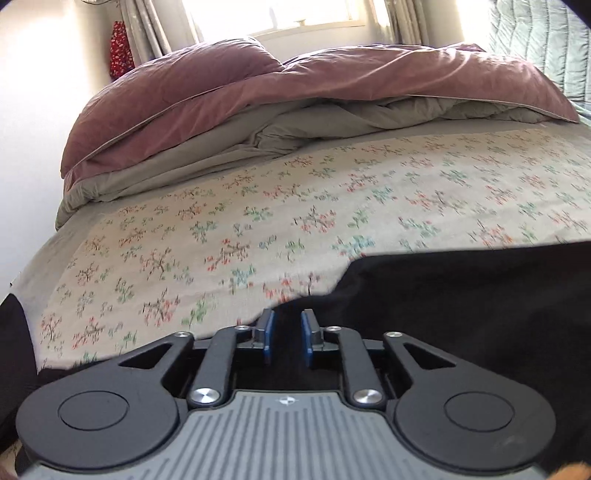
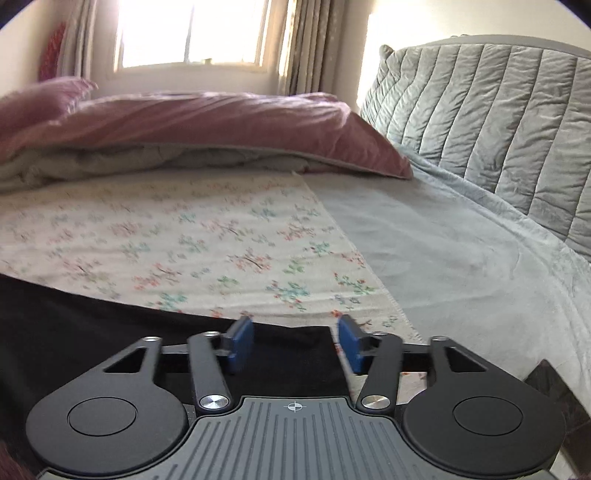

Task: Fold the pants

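Note:
The black pants [image 1: 461, 295] lie on a floral sheet [image 1: 258, 221] on the bed, near me. In the left wrist view my left gripper [image 1: 287, 334] sits low over the pants' edge, its blue pads a narrow gap apart with black cloth showing between them; no grip is visible. In the right wrist view the pants [image 2: 92, 325] spread left and under my right gripper [image 2: 295, 341], which is open wide over the cloth's right corner, with nothing held.
A mauve and grey duvet [image 1: 295, 92] is bunched at the far side of the bed below a bright window [image 2: 192, 33]. A grey quilted headboard [image 2: 498, 122] and a pale blue blanket [image 2: 461, 258] lie to the right. The floral sheet [image 2: 184, 240] spreads ahead.

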A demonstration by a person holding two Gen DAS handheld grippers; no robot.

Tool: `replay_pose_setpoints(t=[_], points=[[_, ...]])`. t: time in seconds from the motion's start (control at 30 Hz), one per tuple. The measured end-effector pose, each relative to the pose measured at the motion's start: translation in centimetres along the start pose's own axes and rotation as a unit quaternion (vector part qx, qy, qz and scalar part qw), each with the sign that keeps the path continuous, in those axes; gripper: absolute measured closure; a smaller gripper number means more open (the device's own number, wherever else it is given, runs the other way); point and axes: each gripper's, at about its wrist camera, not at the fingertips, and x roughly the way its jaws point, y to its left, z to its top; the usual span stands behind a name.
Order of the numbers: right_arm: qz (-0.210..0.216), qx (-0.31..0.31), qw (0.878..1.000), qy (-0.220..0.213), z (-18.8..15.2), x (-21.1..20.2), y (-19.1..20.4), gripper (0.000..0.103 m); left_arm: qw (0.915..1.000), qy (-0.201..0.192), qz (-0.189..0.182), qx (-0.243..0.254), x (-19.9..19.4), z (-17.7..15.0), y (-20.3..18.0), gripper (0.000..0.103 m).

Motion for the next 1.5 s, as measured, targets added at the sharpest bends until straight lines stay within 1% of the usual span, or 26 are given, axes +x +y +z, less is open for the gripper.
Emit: replay_pose_setpoints(t=[0.03, 0.1, 0.17, 0.2, 0.23, 0.27, 0.3, 0.33, 0.37, 0.47, 0.5, 0.53, 0.57, 0.6, 0.67, 0.77, 0.87, 0.93, 1.03, 1.13, 1.23, 1.3, 1.37, 1.5], points=[[0.023, 0.005, 1.0, -0.007, -0.4, -1.5, 0.9, 0.034, 1.0, 0.006, -0.004, 0.001, -0.3, -0.9, 0.1, 0.068], [0.065, 0.002, 0.998, -0.001, -1.6, -3.2, 2.9, 0.034, 0.9996, 0.025, -0.007, -0.008, -0.3, -2.7, 0.9, 0.067], [0.103, -0.006, 0.994, 0.027, -3.5, -4.0, 5.0, 0.034, 0.998, 0.052, -0.005, -0.037, 0.2, -4.2, 2.4, 0.067], [0.114, -0.017, 0.992, 0.042, -4.6, -4.0, 5.9, 0.034, 0.9968, 0.059, -0.004, -0.054, 0.3, -4.8, 3.4, 0.067], [0.113, -0.026, 0.992, 0.058, -5.5, -3.9, 6.5, 0.034, 0.9958, 0.062, -0.003, -0.066, 0.1, -5.4, 4.3, 0.064], [0.102, -0.029, 0.991, 0.079, -6.6, -3.5, 6.8, 0.034, 0.995, 0.067, 0.003, -0.074, 0.1, -5.8, 5.2, 0.059], [0.095, -0.024, 0.991, 0.089, -7.4, -3.4, 6.7, 0.033, 0.9938, 0.075, 0.018, -0.08, 0.0, -6.3, 5.9, 0.057], [0.096, -0.012, 0.992, 0.079, -8.0, -3.7, 6.2, 0.032, 0.9921, 0.085, 0.033, -0.086, 0.1, -6.7, 6.8, 0.056], [0.096, -0.005, 0.992, 0.077, -8.4, -3.7, 5.7, 0.031, 0.9906, 0.09, 0.04, -0.095, 0.0, -7.1, 7.6, 0.055], [0.07, -0.006, 0.993, 0.098, -8.0, -4.2, 5.4, 0.03, 0.9872, 0.093, 0.038, -0.125, -0.8, -8.1, 9.6, 0.052], [0.062, -0.004, 0.993, 0.105, -7.7, -4.7, 5.4, 0.03, 0.9872, 0.092, 0.038, -0.125, -1.0, -8.4, 10.0, 0.05], [0.06, 0.003, 0.993, 0.103, -7.5, -5.2, 5.1, 0.03, 0.9875, 0.091, 0.041, -0.122, -1.2, -8.7, 10.1, 0.045], [0.064, 0.018, 0.993, 0.097, -7.6, -5.7, 4.6, 0.03, 0.9876, 0.091, 0.044, -0.12, -1.4, -9.0, 10.3, 0.042], [0.069, 0.04, 0.992, 0.097, -7.9, -6.1, 4.0, 0.029, 0.9876, 0.09, 0.044, -0.12, -1.4, -9.3, 10.4, 0.041], [0.069, 0.084, 0.988, 0.113, -9.0, -6.1, 2.8, 0.028, 0.987, 0.09, 0.043, -0.126, -1.8, -9.7, 10.9, 0.04], [0.056, 0.112, 0.987, 0.098, -10.2, -7.7, 1.4, 0.028, 0.987, 0.09, 0.058, -0.12, -2.5, -9.8, 11.3, 0.04], [0.048, 0.163, 0.982, 0.08, -11.0, -9.6, -0.8, 0.028, 0.9886, 0.078, 0.084, -0.098, -3.3, -9.9, 11.0, 0.04], [0.034, 0.183, 0.979, 0.079, -11.5, -10.2, -2.2, 0.028, 0.9885, 0.077, 0.092, -0.092, -3.5, -10.2, 11.3, 0.04], [0.023, 0.217, 0.972, 0.086, -12.5, -10.5, -4.5, 0.028, 0.9853, 0.088, 0.092, -0.114, -3.3, -10.7, 12.4, 0.04], [0.036, 0.25, 0.964, 0.079, -12.9, -10.9, -6.3, 0.028, 0.9841, 0.077, 0.084, -0.136, -4.0, -11.0, 13.0, 0.04], [0.046, 0.278, 0.956, 0.075, -13.1, -10.6, -7.6, 0.028, 0.9856, 0.073, 0.083, -0.128, -4.4, -10.8, 12.7, 0.04], [0.056, 0.301, 0.949, 0.074, -13.3, -10.2, -8.3, 0.028, 0.9869, 0.067, 0.077, -0.125, -4.8, -10.3, 12.5, 0.039], [0.066, 0.324, 0.941, 0.071, -13.2, -9.6, -8.9, 0.028, 0.9873, 0.059, 0.068, -0.131, -5.2, -9.9, 12.1, 0.034], [0.085, 0.379, 0.919, 0.067, -13.5, -8.4, -10.2, 0.028, 0.9865, 0.052, 0.028, -0.153, -5.6, -8.9, 11.0, 0.031]])
